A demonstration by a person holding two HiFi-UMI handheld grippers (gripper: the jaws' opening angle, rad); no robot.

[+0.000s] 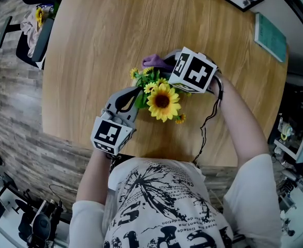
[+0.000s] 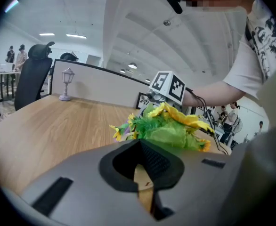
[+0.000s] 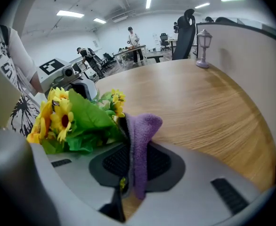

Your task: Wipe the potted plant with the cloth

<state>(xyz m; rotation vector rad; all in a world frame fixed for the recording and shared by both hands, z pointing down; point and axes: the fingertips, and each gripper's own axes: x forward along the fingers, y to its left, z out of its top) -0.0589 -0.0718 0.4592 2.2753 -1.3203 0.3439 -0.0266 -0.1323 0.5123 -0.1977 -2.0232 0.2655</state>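
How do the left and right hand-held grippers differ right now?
The right hand-held gripper is shut on the purple cloth; the left hand-held gripper is shut with nothing between its jaws. The right one is at the far side of the potted plant, the left one at its near side. Both are close to the potted plant.

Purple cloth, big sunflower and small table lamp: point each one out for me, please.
purple cloth (image 3: pixel 139 147): right gripper view, on the middle of its upright fold.
big sunflower (image 1: pixel 162 101): head view, on its dark centre.
small table lamp (image 3: pixel 203 38): right gripper view, on its lantern head.
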